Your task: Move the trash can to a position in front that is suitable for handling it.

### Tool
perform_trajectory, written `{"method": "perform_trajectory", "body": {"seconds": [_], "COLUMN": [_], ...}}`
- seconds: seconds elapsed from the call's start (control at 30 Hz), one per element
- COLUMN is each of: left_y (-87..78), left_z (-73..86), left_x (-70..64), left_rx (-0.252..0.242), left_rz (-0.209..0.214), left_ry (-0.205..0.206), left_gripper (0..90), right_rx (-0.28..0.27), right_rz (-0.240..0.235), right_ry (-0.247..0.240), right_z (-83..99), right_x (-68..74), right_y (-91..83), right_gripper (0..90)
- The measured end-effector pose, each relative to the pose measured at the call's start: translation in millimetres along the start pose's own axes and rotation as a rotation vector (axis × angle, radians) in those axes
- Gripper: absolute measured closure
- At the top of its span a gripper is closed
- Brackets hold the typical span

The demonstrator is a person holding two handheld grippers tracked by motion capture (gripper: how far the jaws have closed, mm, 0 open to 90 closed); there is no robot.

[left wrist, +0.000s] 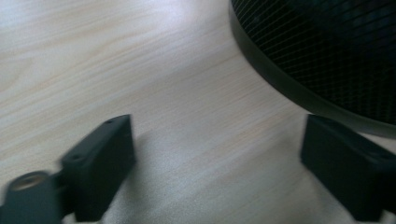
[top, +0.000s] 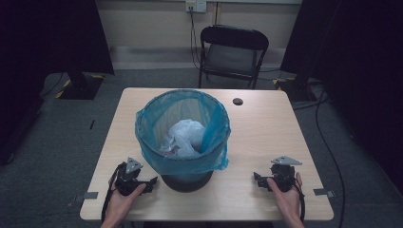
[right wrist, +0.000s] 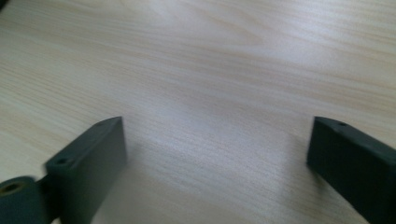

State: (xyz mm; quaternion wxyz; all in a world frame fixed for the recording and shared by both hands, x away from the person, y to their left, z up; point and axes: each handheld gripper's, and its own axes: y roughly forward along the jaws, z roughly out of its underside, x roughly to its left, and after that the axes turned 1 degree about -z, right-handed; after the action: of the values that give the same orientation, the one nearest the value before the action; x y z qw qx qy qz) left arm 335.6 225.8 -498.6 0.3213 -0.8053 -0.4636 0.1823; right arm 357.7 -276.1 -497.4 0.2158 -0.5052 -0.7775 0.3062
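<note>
Both grippers rest on the table, jaws wide and empty, left gripper near the base of the mesh wastebasket mid-table, right gripper well apart; likely start: next, reach for the blue bag rim.

A black folding chair stands behind the wooden table, below a wall socket.
</note>
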Motion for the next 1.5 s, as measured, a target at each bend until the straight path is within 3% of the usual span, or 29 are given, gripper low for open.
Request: {"method": "perform_trajectory", "body": {"seconds": [0.03, 0.1, 0.17, 0.2, 0.23, 0.33, 0.4, 0.5, 0.67, 0.83, 0.93, 1.03, 1.2, 1.3, 1.4, 1.43, 1.47, 1.5], "left_y": [-0.2, -2.0, -3.7, -6.0, -8.4, -18.2, -25.1, -35.3, -50.4, -61.0, -68.0, -67.1, -57.1, -53.3, -44.7, -42.4, -36.7, -36.7], "left_z": [0.0, -0.4, -1.5, -2.6, -3.3, -6.8, -9.2, -11.6, -20.3, -29.9, -38.5, -45.7, -51.6, -54.9, -59.7, -62.5, -68.3, -68.3], "left_x": [-0.8, -3.3, -7.4, -8.6, -10.1, -9.3, -8.0, -6.4, 2.8, 7.9, 14.5, 22.5, 36.6, 37.3, 39.5, 40.5, 39.3, 39.3], "left_rx": [0.004, 0.008, 0.002, 0.003, -0.007, -0.03, -0.043, -0.072, -0.115, -0.163, -0.196, -0.198, -0.219, -0.218, -0.216, -0.206, -0.198, -0.198], "left_rz": [0.005, 0.034, 0.053, 0.046, 0.037, 0.05, 0.061, 0.06, 0.061, 0.04, 0.027, 0.03, 0.052, 0.052, 0.035, 0.026, -0.034, -0.034], "left_ry": [0.001, -0.01, 0.005, 0.02, 0.027, -0.008, 0.001, -0.007, -0.033, -0.032, -0.063, -0.077, -0.138, -0.127, -0.147, -0.137, -0.105, -0.105], "left_gripper": [17.2, 15.8, 17.4, 19.0, 19.0, 21.7, 26.9, 26.6, 27.1, 31.2, 31.2, 31.3, 37.1, 38.7, 38.7, 38.7, 37.7, 35.9], "right_rx": [-0.013, -0.017, -0.024, -0.047, -0.047, -0.104, -0.118, -0.171, -0.222, -0.277, -0.3, -0.344, -0.369, -0.366, -0.359, -0.349, -0.309, -0.309], "right_rz": [-0.016, -0.047, -0.06, -0.09, -0.09, -0.155, -0.166, -0.212, -0.266, -0.306, -0.334, -0.363, -0.381, -0.373, -0.347, -0.345, -0.295, -0.295], "right_ry": [0.01, 0.016, 0.018, 0.023, 0.023, 0.016, 0.004, -0.014, -0.073, -0.081, -0.087, -0.096, -0.108, -0.134, -0.131, -0.126, -0.118, -0.118], "right_z": [-0.7, -2.4, -4.3, -6.2, -6.2, -11.7, -13.8, -22.3, -35.6, -49.7, -63.6, -81.9, -99.1, -108.6, -114.4, -117.3, -122.1, -122.1], "right_x": [-0.3, -0.9, -0.1, 2.3, 2.3, 11.6, 14.6, 24.6, 35.9, 42.3, 47.3, 54.5, 67.1, 78.1, 82.0, 82.2, 82.3, 82.3], "right_y": [-1.8, -4.3, -7.8, -12.1, -12.1, -21.0, -23.5, -32.2, -42.0, -51.2, -56.4, -61.2, -56.3, -49.5, -43.4, -38.9, -28.0, -28.0], "right_gripper": [21.1, 14.5, 18.4, 17.7, 17.7, 19.6, 20.6, 22.7, 30.4, 38.1, 39.9, 44.1, 47.1, 51.2, 54.0, 56.2, 57.2, 57.2]}}
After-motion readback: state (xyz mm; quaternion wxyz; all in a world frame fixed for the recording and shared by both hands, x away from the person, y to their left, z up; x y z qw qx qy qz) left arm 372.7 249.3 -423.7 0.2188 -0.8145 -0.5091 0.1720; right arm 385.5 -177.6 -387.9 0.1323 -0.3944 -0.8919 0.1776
